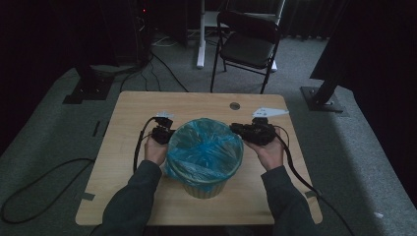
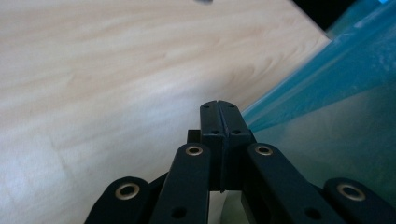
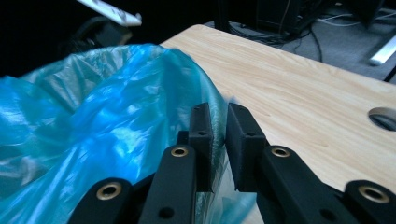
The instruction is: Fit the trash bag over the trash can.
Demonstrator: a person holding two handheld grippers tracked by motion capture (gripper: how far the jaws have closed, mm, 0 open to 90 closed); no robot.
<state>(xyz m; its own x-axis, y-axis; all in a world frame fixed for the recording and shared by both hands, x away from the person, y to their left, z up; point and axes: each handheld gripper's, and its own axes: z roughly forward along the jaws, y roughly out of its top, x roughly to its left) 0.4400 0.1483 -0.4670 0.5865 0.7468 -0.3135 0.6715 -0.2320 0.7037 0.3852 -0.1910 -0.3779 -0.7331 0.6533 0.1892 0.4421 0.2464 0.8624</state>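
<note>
A pale wastebasket (image 1: 204,187) lined with a blue plastic bag (image 1: 204,147) stands in the middle of the wooden table (image 1: 133,162). My left gripper (image 1: 166,134) sits at the bin's left rim. In the left gripper view its jaws (image 2: 219,109) are shut with nothing between them, and the blue bag (image 2: 336,107) lies just beside them. My right gripper (image 1: 237,129) is at the bin's right rim. In the right gripper view its jaws (image 3: 218,119) stand a little apart, astride the bag's edge (image 3: 212,100), and the film runs through the gap without being pressed.
A round cable hole (image 1: 235,105) is in the table behind the bin. A black folding chair (image 1: 248,44) stands beyond the far edge, with cables (image 1: 162,69) on the carpet. Black stands rise at the left (image 1: 91,83) and right (image 1: 324,93).
</note>
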